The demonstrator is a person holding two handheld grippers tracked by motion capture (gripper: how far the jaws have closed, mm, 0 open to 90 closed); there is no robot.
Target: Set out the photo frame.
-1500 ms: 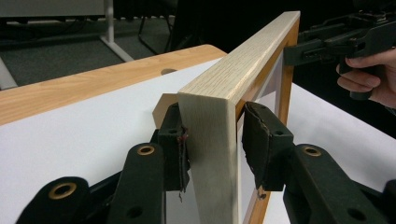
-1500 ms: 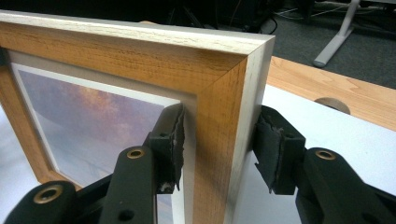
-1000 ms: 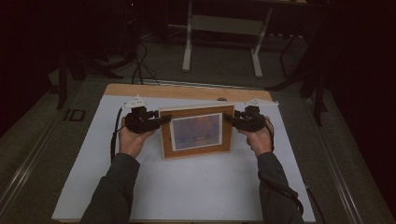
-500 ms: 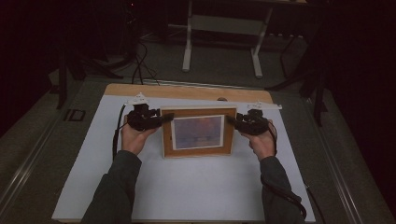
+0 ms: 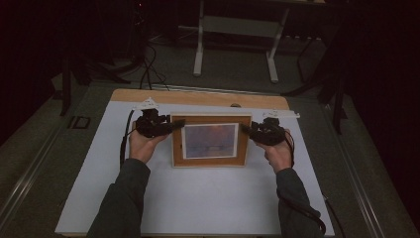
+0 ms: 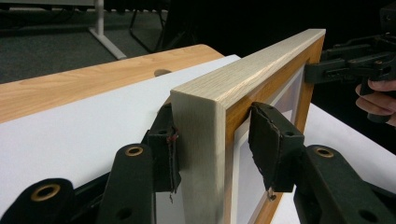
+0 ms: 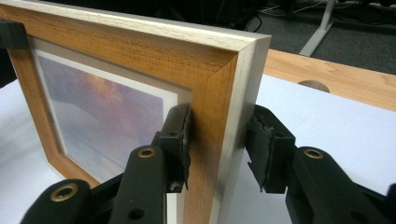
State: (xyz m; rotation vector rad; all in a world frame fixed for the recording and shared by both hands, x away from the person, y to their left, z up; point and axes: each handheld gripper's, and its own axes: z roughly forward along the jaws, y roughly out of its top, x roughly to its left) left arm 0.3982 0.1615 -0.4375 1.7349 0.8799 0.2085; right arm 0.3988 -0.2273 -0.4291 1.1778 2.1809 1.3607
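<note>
Wooden frame [image 5: 210, 141] stood upright mid-desk [image 5: 198, 208], set down. Left gripper [image 6: 212, 149] and right gripper [image 7: 217, 140], at the frame's two sides, had jaws just opening, one pad off; withdrawal remained.

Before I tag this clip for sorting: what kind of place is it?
Probably a lab or recording workspace, dimly lit: a wooden table under a white mat, cables on grey carpet, and a white desk stand behind. A picture frame stands on the mat.
</note>
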